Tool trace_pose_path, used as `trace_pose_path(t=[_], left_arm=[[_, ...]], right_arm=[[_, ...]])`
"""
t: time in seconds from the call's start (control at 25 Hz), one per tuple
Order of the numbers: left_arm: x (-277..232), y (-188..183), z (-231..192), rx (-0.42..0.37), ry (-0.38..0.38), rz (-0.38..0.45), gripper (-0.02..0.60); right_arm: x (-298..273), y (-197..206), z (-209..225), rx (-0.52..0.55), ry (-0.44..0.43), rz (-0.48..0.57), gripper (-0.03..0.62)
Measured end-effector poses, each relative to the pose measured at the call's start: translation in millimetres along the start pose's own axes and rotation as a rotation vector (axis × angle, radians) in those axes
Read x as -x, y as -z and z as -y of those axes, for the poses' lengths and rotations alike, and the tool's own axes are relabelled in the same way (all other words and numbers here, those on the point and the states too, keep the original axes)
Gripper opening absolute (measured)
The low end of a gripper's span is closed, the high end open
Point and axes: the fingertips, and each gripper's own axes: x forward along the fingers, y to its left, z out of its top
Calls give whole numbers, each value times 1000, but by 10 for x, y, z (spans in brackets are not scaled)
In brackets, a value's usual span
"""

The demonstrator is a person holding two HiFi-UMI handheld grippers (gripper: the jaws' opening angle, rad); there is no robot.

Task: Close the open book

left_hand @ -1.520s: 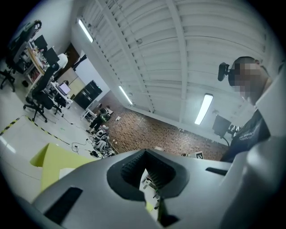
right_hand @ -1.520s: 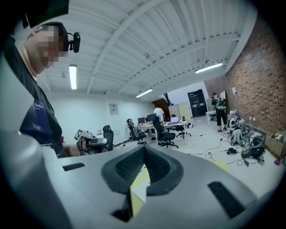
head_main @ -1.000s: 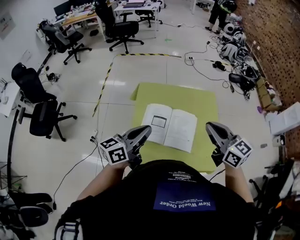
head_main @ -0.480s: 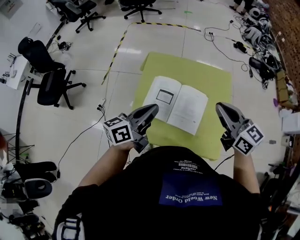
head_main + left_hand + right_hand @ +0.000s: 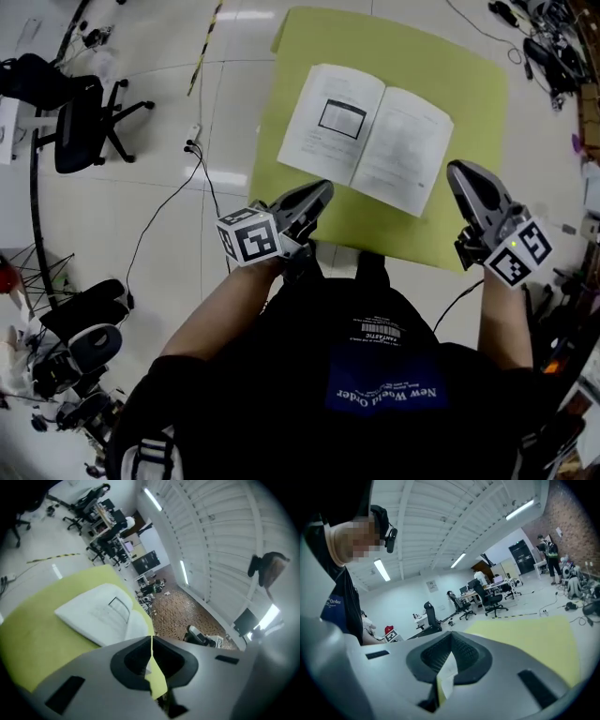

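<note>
An open white book (image 5: 366,136) lies flat on a yellow-green mat (image 5: 469,75) on the floor, with a framed figure on its left page. My left gripper (image 5: 322,190) hangs shut over the mat's near edge, just short of the book's near left corner. My right gripper (image 5: 462,174) is shut too, close to the book's near right corner. Neither touches the book. In the left gripper view the book (image 5: 98,613) lies ahead on the mat (image 5: 33,639), beyond the closed left gripper (image 5: 151,641). The right gripper view shows the closed right gripper (image 5: 451,637) and bare mat (image 5: 534,644).
A black office chair (image 5: 75,112) stands left of the mat, with a power strip and cable (image 5: 194,142) between them. Striped floor tape (image 5: 206,33) runs off at the top. Cables and gear (image 5: 548,47) crowd the right edge. A person (image 5: 548,550) stands far off.
Both grippers have sunk toward the mat and closer to the book's near corners. The left one has rolled. The book looks larger and nearer; it has not moved.
</note>
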Motion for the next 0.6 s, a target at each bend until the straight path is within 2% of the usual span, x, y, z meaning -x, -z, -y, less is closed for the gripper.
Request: trace_pose_path(t=[0.08,0.24,0.36,0.48,0.6], left_arm=[[-6,184,-192,85,-30,1,-1],[-68,418,-422,272,-69,-16,142],[-160,410,-522,405,-80,16,243],[-240,331,-654,496,-106,62,306],[-273,282,-763,559,-127,100,325]], right_arm=[[-59,212,1,-49,-12,-10,-14],[-138,485,-29,-100,-43,-13,-14],[-146,567,-18,-108,-55,-9,-14],[-141,590,-14,-115,-62,2,-14],[-96,574,-63,-116,-67,11,-14]])
